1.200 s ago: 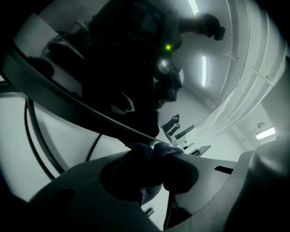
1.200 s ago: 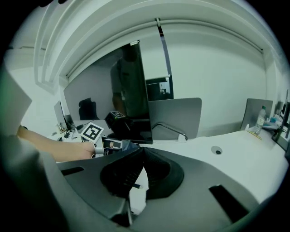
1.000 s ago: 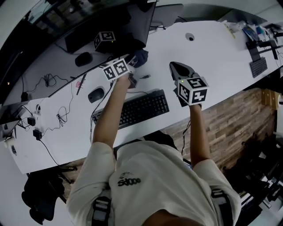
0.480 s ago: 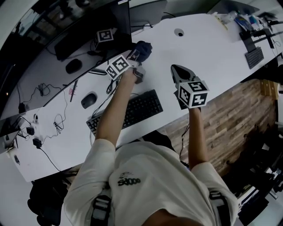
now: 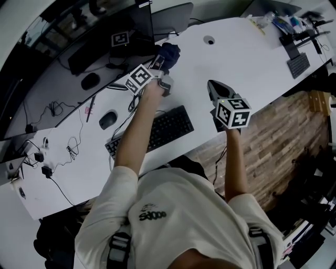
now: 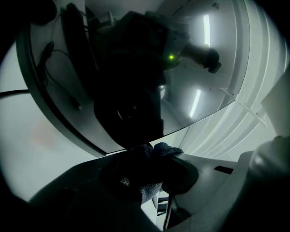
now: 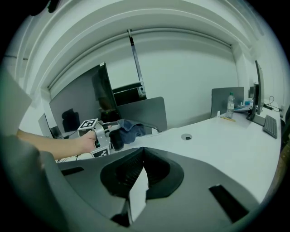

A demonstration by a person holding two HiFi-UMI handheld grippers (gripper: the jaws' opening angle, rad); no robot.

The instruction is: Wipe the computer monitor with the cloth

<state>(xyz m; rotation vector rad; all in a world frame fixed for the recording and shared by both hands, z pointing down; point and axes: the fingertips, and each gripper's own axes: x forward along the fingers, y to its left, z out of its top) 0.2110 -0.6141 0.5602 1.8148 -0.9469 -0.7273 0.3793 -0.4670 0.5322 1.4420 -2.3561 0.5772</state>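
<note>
In the head view my left gripper [image 5: 161, 67] is shut on a dark blue cloth [image 5: 169, 53] and holds it up at the lower right corner of the black monitor [image 5: 123, 29]. The left gripper view shows the cloth [image 6: 166, 148] bunched between the jaws, right under the monitor's [image 6: 136, 68] glossy dark screen edge. My right gripper [image 5: 212, 85] hovers over the white desk [image 5: 247, 47] to the right, jaws shut with nothing in them. From the right gripper view, the left gripper [image 7: 102, 136], the cloth [image 7: 130, 128] and the monitor [image 7: 77, 102] appear at the left.
A black keyboard [image 5: 157, 131] and a mouse [image 5: 107, 120] lie near the desk's front edge, with cables to their left. A grey divider panel [image 5: 176, 16] stands behind the monitor. A cable hole [image 5: 209, 40] is in the desk; a second keyboard [image 5: 297, 64] and a bottle [image 7: 230, 106] sit far right.
My left gripper has carried the cloth up from near the desk toward the monitor's lower right corner. The right gripper has stayed nearly in place.
</note>
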